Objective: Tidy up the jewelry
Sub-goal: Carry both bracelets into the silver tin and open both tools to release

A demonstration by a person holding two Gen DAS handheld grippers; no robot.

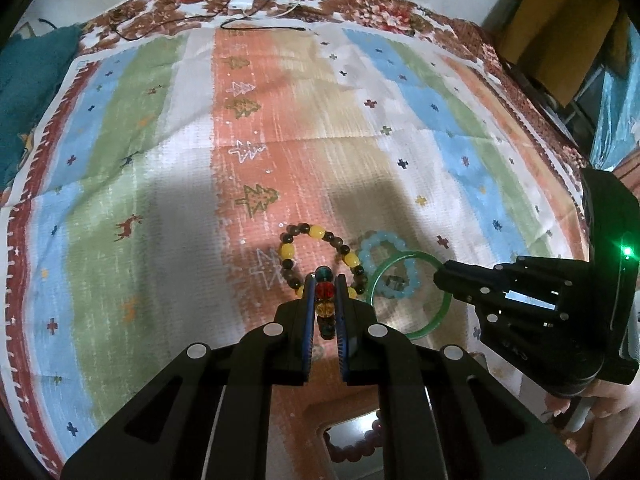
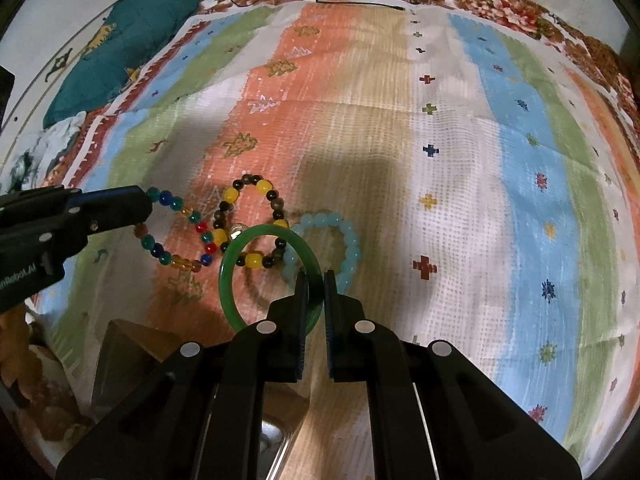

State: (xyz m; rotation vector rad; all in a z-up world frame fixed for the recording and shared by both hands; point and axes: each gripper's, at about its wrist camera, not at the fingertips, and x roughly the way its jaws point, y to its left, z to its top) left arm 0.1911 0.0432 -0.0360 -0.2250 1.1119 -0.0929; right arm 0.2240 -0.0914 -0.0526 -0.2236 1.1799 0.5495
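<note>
My left gripper (image 1: 324,280) is shut on a multicoloured bead bracelet (image 1: 325,291), which hangs from it just above the striped cloth (image 1: 160,160); the right wrist view shows that bracelet (image 2: 180,208) dangling from the left gripper (image 2: 148,200). My right gripper (image 2: 316,276) is shut on the rim of a green bangle (image 2: 228,280), and the bangle (image 1: 408,334) and right gripper (image 1: 438,276) also show in the left wrist view. A yellow-and-brown bead bracelet (image 1: 316,232) (image 2: 262,186) and a light blue bead bracelet (image 1: 380,240) (image 2: 352,240) lie on the cloth beneath.
A box (image 1: 352,436) with reddish beads inside sits near the front edge, seen as a wooden box (image 2: 132,344) in the right wrist view. A teal cushion (image 2: 120,52) lies at far left. A white charger (image 1: 242,2) with cables lies at the far edge.
</note>
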